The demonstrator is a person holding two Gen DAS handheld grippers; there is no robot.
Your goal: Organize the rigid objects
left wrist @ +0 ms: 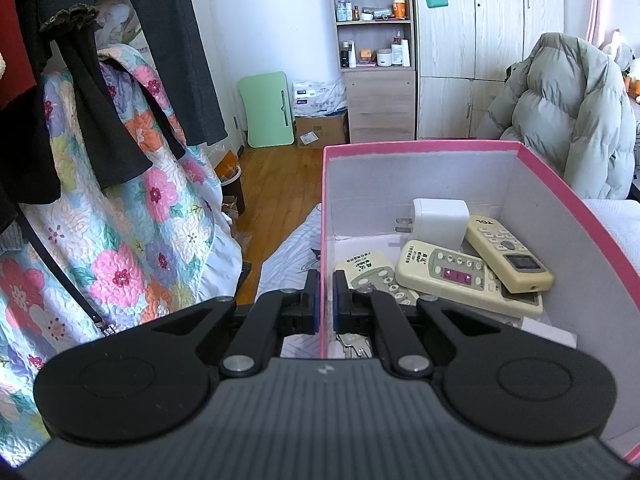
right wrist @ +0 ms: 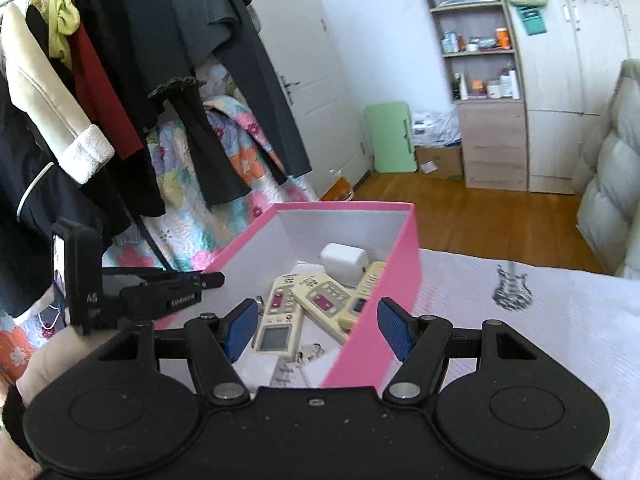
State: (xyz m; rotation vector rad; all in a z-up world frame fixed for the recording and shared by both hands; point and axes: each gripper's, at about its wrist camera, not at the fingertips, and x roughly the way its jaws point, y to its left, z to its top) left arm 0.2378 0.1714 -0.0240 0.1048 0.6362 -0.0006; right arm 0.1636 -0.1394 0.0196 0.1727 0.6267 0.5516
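Note:
A pink box (left wrist: 424,148) with white inner walls stands on the bed; it also shows in the right wrist view (right wrist: 404,256). It holds three cream remotes (left wrist: 452,272) (right wrist: 320,294), a white charger plug (left wrist: 440,220) (right wrist: 344,258) and keys (left wrist: 354,346). My left gripper (left wrist: 326,300) is shut on the box's left wall, one finger inside and one outside. My right gripper (right wrist: 318,330) is open and empty, straddling the box's right wall just above the near remote.
Dark clothes (right wrist: 160,60) hang on a rack at the left over a floral quilt (left wrist: 120,220). A grey puffer jacket (left wrist: 568,112) lies at the right. A shelf unit (left wrist: 376,52) and wardrobe stand across the wooden floor. The white bedsheet (right wrist: 520,320) extends right.

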